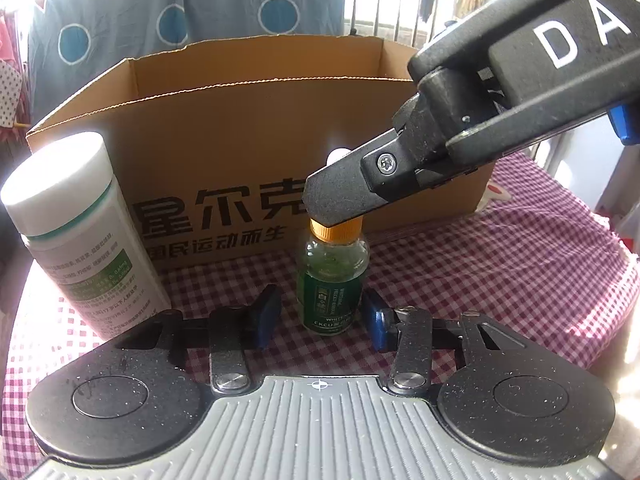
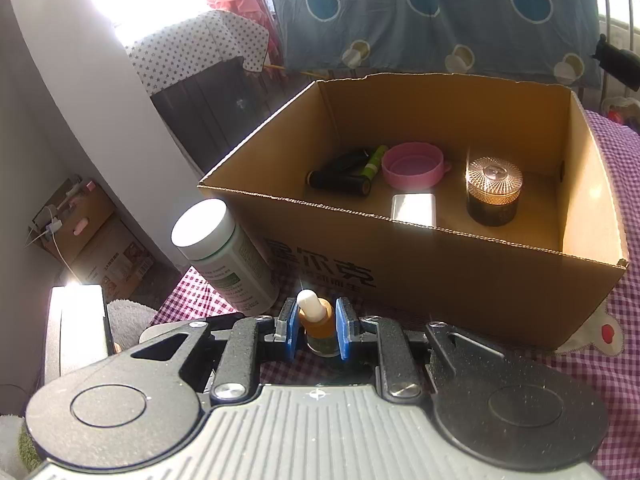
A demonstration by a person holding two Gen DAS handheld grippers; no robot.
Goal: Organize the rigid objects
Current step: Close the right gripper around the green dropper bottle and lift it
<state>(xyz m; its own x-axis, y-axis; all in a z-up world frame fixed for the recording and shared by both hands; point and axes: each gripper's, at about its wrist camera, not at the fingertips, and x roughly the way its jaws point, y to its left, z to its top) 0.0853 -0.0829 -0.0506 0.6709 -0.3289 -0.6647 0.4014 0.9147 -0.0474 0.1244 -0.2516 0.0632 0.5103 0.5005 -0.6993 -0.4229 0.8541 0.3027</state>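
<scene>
Right gripper: blue pads closed against the orange collar of the small dropper bottle, clamped on it at the neck. In the left wrist view the same gripper comes in from the upper right, and its dark finger covers the bottle's top.

Left gripper: jaws stand either side of the dropper bottle's lower body. A narrow gap shows between each blue pad and the glass; no contact seen. Apart, not gripping.

Dropper bottle: upright on the red-and-white checked cloth of the worktop. Long axis vertical, white dropper bulb up, base down. Green label faces the left wrist camera, its print running along the bottle's height. Greenish content visible through the glass shoulder.

Positions relative to the dropper bottle:
- Cardboard box, open top, directly behind it, printed front wall close to the bottle.
- White supplement bottle to its left, just beside, upright, white cap up, green band under the cap.
- Inside the box, behind and right: two dark cylinders lying flat, a green tube lying flat, a pink lid open side up, a white rectangular item, a glass jar with faceted lid, upright.
</scene>
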